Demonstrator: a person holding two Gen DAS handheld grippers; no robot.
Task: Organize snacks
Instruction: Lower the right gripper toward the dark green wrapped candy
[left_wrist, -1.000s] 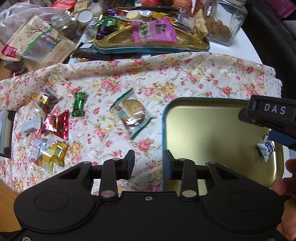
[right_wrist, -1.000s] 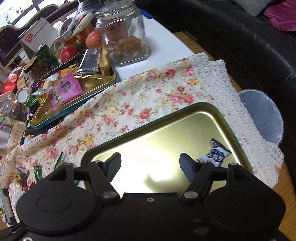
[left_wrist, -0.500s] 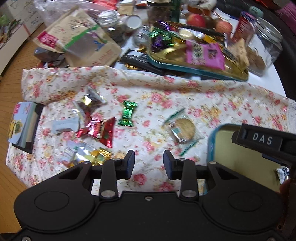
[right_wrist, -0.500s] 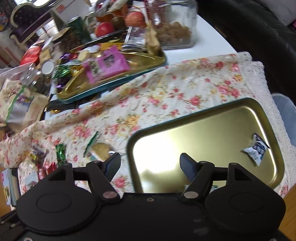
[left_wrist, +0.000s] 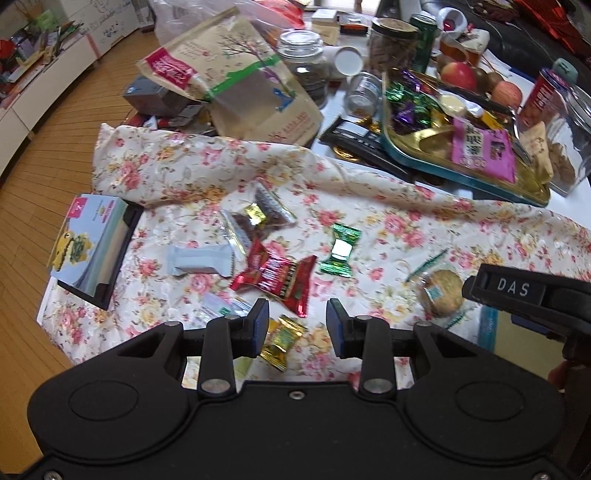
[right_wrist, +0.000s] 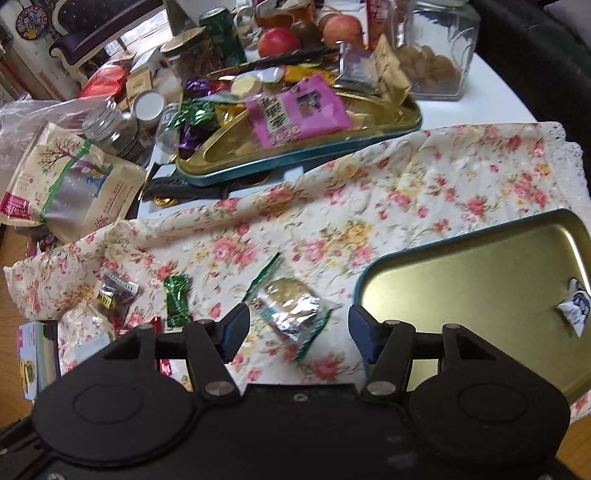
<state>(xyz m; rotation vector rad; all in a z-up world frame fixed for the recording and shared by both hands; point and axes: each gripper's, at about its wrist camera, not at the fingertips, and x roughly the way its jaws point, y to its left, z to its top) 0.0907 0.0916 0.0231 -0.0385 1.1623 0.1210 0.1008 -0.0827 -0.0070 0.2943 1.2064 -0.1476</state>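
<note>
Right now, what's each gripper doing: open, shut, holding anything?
Left gripper: open, empty, over the gold-wrapped candy.
Right gripper: open, empty, around the wrapped cookie.

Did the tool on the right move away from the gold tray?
Yes. The right tool slid left off the empty gold metal tray; it now hangs over the clear-wrapped round cookie on the flowered cloth.

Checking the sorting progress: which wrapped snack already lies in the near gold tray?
Only the white-and-blue packet lies in the tray. The biscuit and green candy lie on the floral cloth.
</note>
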